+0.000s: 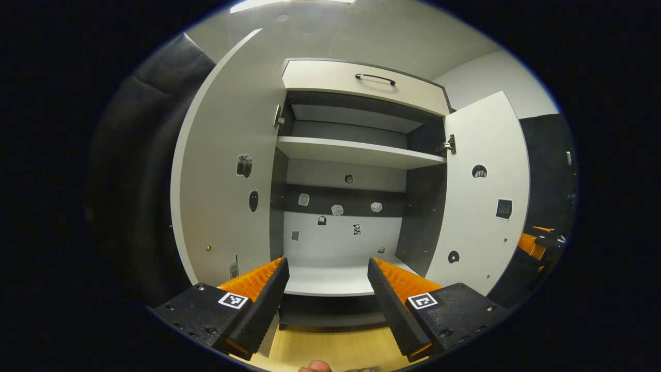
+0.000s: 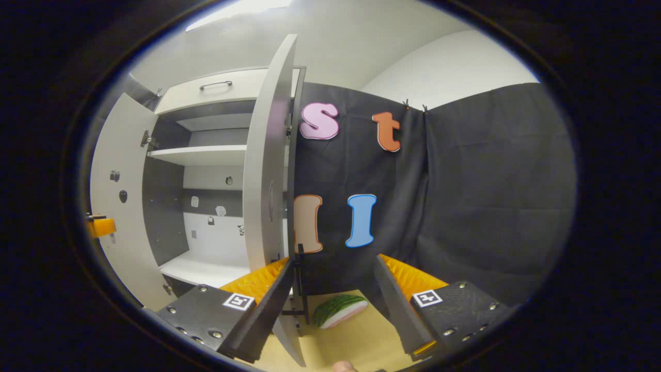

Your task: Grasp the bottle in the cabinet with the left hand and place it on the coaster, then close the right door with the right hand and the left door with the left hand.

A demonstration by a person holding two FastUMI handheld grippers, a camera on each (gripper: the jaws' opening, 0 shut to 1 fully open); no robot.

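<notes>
The cabinet point(image 1: 361, 82) stands wide open ahead of me in the left gripper view. Its left door point(image 1: 227, 181) and right door point(image 1: 485, 196) both swing outward. My left gripper point(image 1: 328, 294) is open, aimed at the white bottom shelf point(image 1: 335, 279), with nothing between its fingers. In the right gripper view the right door point(image 2: 268, 170) shows nearly edge-on. My right gripper point(image 2: 333, 294) is open, and that door's lower edge sits just ahead of its left finger point(image 2: 258, 310). The right gripper point(image 1: 542, 240) also appears beyond the right door.
A middle shelf point(image 1: 356, 152) and a top drawer with a dark handle point(image 1: 375, 77) are above. Small stickers dot the back wall and door insides. A toy watermelon slice point(image 2: 341, 310) lies on the wooden table point(image 2: 361, 341) by the black cloth wall.
</notes>
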